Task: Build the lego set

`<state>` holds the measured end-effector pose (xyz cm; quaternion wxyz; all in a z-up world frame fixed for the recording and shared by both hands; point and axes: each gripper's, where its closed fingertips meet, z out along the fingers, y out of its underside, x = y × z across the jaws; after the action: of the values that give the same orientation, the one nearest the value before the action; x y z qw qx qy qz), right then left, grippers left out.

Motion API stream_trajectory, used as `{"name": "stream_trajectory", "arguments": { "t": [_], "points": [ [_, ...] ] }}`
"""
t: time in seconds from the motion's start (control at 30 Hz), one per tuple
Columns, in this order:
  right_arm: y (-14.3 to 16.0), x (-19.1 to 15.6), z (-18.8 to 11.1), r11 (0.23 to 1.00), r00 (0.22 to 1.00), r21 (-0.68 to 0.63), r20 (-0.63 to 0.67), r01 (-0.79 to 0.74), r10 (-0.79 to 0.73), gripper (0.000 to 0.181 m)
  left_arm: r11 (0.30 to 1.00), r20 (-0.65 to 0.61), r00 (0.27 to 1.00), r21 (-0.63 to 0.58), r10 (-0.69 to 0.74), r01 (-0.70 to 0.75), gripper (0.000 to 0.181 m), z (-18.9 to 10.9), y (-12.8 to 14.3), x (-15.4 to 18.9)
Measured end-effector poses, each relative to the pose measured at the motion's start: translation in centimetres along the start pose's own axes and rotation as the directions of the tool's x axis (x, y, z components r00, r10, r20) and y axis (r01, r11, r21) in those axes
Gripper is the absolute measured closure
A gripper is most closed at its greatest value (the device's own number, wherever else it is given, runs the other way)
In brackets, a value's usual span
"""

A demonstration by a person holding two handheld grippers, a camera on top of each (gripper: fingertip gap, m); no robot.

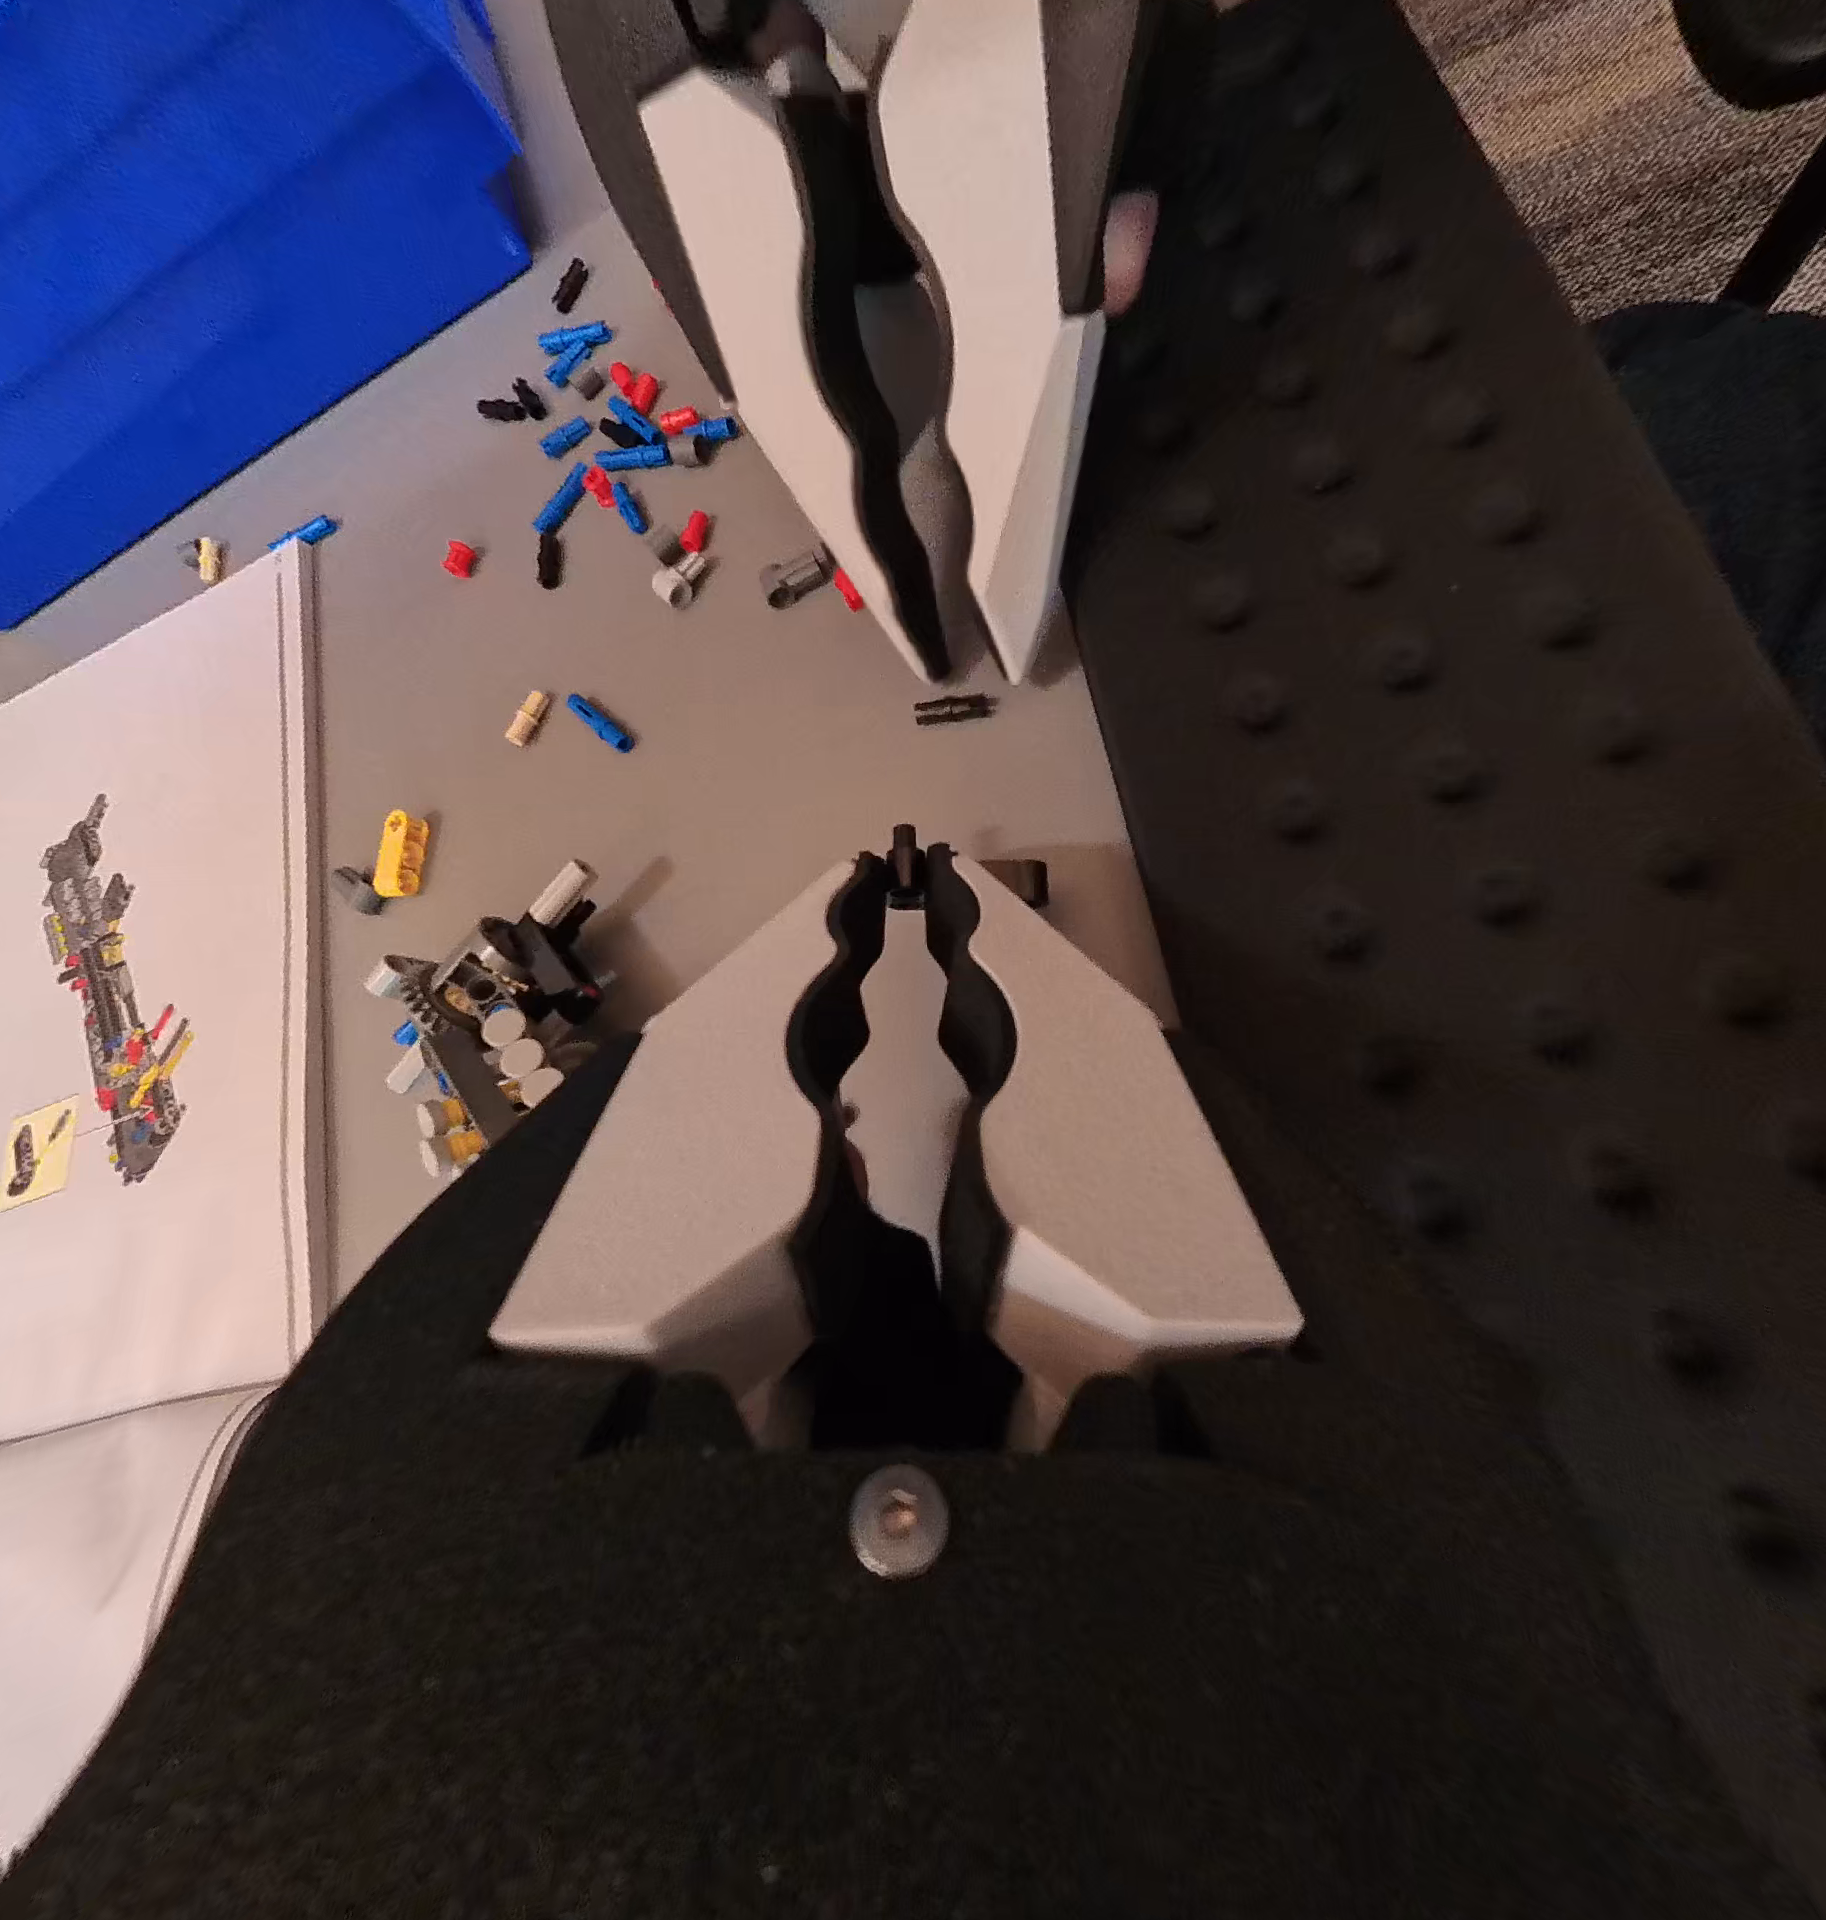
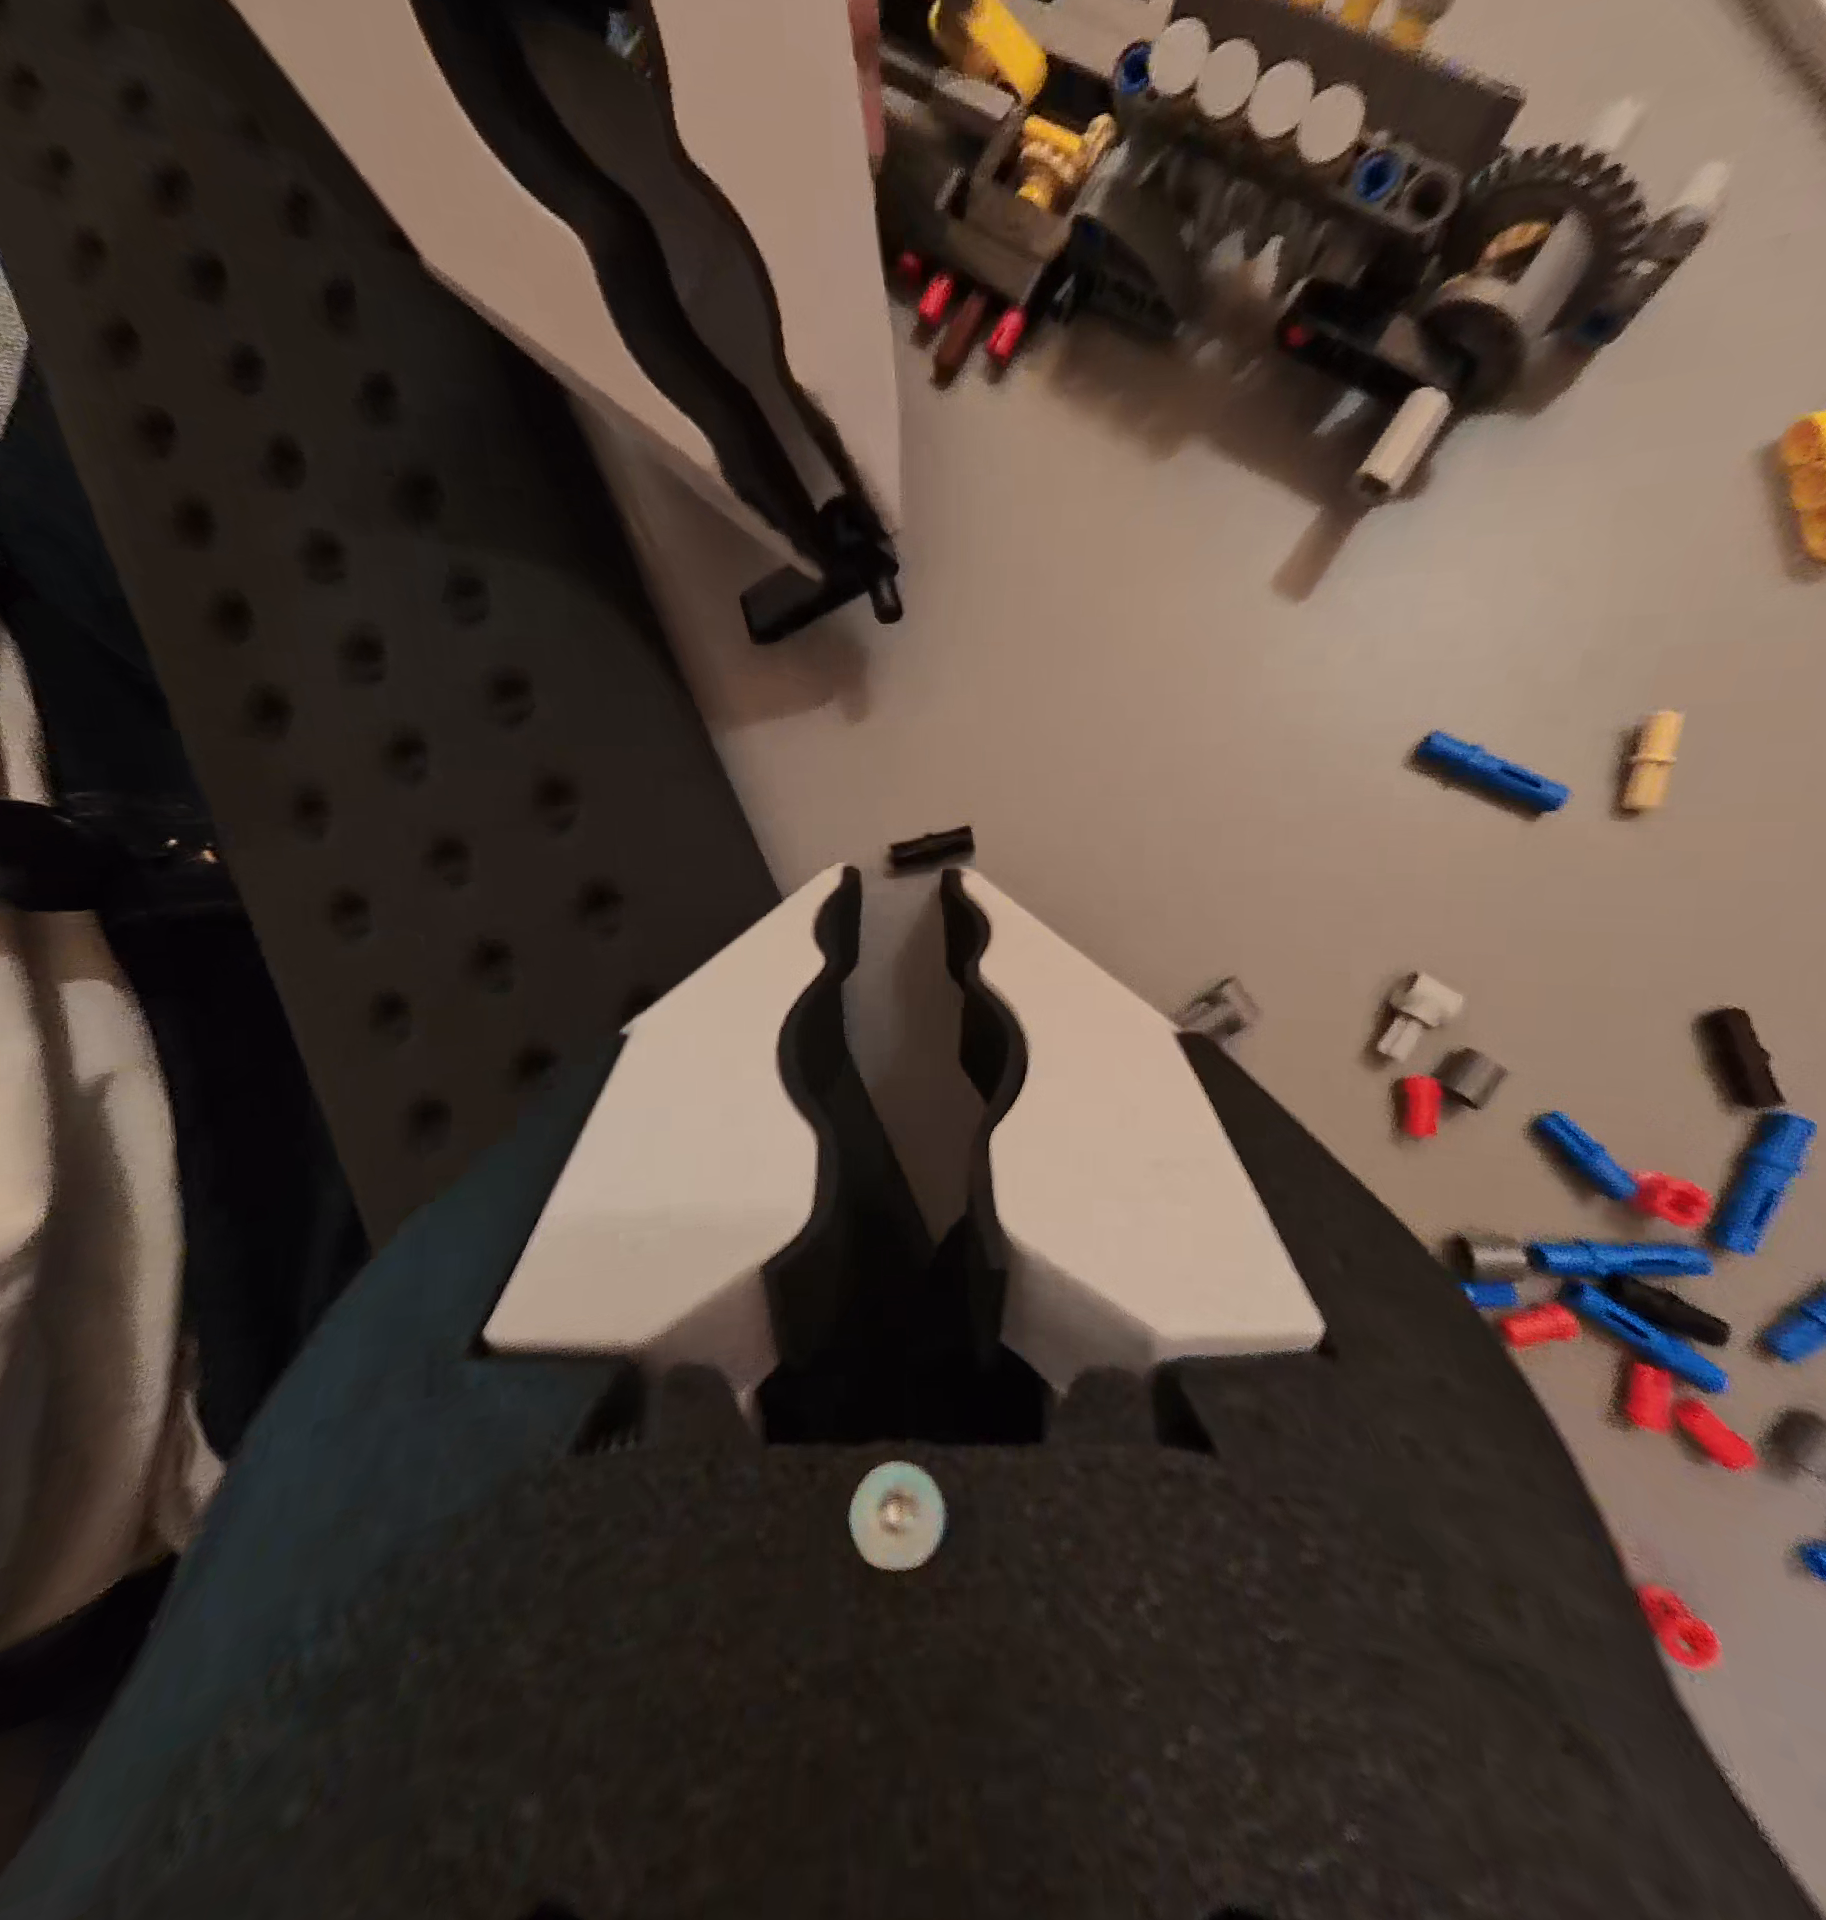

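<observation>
The table (image 1: pixel 784 748) is smooth and grey, and down its side runs a black strip with rows of small bumps (image 1: pixel 1408 727). Past that edge there is speckled carpet (image 1: pixel 1615 135).

Going left to right in the left wrist view: a blue box (image 1: pixel 192 260) sits at the far corner, with the open instruction book (image 1: pixel 140 935) below it. Next comes the half-built model (image 1: pixel 493 1018) with one yellow piece (image 1: pixel 402 852) just beside it. Then a heap of small pins (image 1: pixel 618 436) – blue, red, black and grey, too many to count well. One tan pin (image 1: pixel 528 717) and one blue pin (image 1: pixel 599 721) lie apart from the heap on bare table.

The left gripper (image 1: pixel 904 868) is pinched tight on a little black pin (image 1: pixel 903 862). The right gripper (image 2: pixel 901 883) is a small way open and holds nothing – one loose black pin (image 2: pixel 931 846) lies just past its tips.
</observation>
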<state>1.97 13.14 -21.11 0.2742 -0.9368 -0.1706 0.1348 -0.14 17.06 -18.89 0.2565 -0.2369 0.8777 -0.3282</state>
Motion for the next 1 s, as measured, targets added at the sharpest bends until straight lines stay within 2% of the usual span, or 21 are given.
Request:
{"name": "stream_trajectory", "arguments": {
  "t": [0.27, 0.47, 0.6, 0.8, 1.0],
  "points": [
    [-1.3, 0.3, 1.2, 0.996, 0.993, 0.010, -0.074, 0.088, -0.087, 0.170, 1.000, -0.015, 1.000, -0.019, 0.011, -0.012, 0.174, 0.2, 0.3, 0.4],
    [-1.0, 1.1, -0.1, 0.987, 0.974, 0.003, -0.163, 0.159, -0.156, 0.168, 1.000, 0.001, 1.000, -0.019, 0.004, -0.004, 0.174, -0.1, 0.5, -0.2],
    [-0.8, 0.4, 0.1, 0.990, 0.986, 0.035, -0.097, 0.137, -0.133, 0.171, 1.000, 0.021, 1.000, -0.010, 0.001, -0.001, 0.174, -0.4, 0.4, -0.8],
    [-0.6, 0.7, 0.6, 0.991, 0.989, 0.032, -0.077, 0.132, -0.130, 0.177, 1.000, 0.034, 0.999, 0.014, -0.028, 0.027, 0.175, -0.8, 0.4, -1.5],
    [-0.3, 1.5, -0.4, 0.981, 0.981, -0.092, -0.074, 0.170, -0.177, 0.177, 0.999, 0.059, 0.998, 0.041, -0.028, 0.026, 0.175, -1.3, -0.1, -2.1]
  ]
}}
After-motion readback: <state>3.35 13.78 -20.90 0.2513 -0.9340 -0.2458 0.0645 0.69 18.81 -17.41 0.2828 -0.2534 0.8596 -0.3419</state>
